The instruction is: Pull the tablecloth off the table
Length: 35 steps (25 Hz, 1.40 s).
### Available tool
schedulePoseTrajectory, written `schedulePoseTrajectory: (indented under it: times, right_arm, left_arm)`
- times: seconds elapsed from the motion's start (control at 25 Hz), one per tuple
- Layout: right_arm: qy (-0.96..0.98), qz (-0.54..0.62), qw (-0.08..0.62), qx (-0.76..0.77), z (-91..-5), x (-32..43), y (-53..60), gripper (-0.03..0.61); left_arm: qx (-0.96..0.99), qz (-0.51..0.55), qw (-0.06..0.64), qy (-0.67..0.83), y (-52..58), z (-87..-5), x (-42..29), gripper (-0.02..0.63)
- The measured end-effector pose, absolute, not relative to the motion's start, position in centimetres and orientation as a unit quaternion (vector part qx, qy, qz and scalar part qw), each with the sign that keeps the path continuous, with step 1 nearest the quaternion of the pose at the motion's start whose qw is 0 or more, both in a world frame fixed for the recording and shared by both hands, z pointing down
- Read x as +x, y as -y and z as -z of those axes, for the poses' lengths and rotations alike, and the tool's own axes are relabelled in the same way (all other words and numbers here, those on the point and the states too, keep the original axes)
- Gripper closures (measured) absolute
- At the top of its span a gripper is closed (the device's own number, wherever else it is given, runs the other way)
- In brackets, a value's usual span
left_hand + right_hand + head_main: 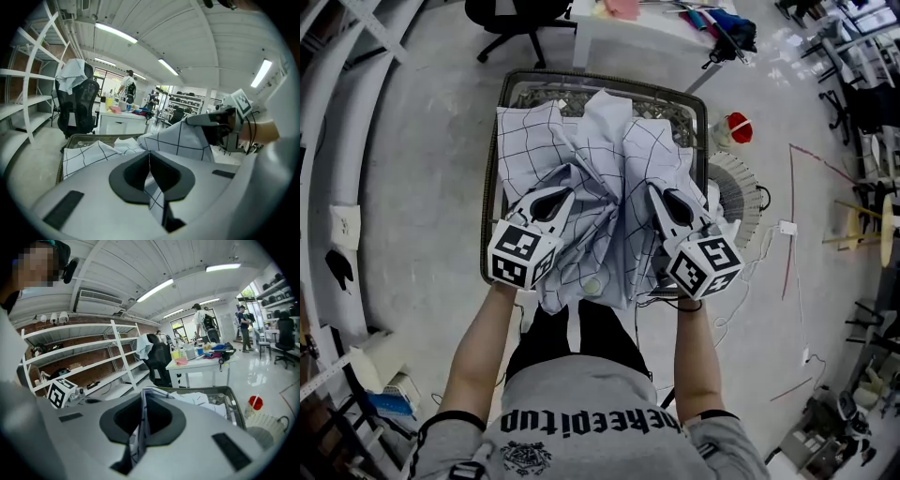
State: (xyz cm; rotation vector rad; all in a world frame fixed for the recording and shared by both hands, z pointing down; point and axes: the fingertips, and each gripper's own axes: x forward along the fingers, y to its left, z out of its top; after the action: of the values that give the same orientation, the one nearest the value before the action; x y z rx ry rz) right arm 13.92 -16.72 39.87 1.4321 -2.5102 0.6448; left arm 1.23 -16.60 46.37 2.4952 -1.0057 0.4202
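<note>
Left tool (565,194) is clamped shut on a fold of the white, grid-lined tablecloth (609,141). The right tool (656,190) is closed on another fold just beside it. The cloth is gathered into a bunch between them, and the rest lies heaped on the dark-rimmed counter (492,169).

tablecloth (600,169): white, thin black grid | table (581,75) rim: dark | chair (511,19): black | floor (422,187): grey
</note>
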Motion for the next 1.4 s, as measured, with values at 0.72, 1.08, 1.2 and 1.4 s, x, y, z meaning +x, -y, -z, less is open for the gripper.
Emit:
schedulePoseTrajectory:
  times: [0.72, 1.08, 1.2, 1.4]
  right_arm:
    - [0.866, -0.273, 0.145, 0.393, -47.3, -2.2, 16.7, 0.563]
    - [0.840, -0.352, 0.223, 0.348, -57.6, -5.4, 16.1, 0.561]
    - [0.832, -0.367, 0.239, 0.341, -59.3, -5.5, 15.7, 0.560]
    - [0.838, -0.352, 0.220, 0.355, -57.8, -5.7, 15.6, 0.558]
  left_arm:
    - [0.884, -0.133, 0.204, 0.400, 15.4, -45.7, -8.8, 0.598]
    - [0.881, -0.142, 0.205, 0.402, 15.2, -46.6, -11.1, 0.598]
    - [0.881, -0.145, 0.205, 0.401, 15.1, -46.9, -11.8, 0.598]
    - [0.884, -0.146, 0.205, 0.394, 15.0, -47.2, -12.1, 0.598]
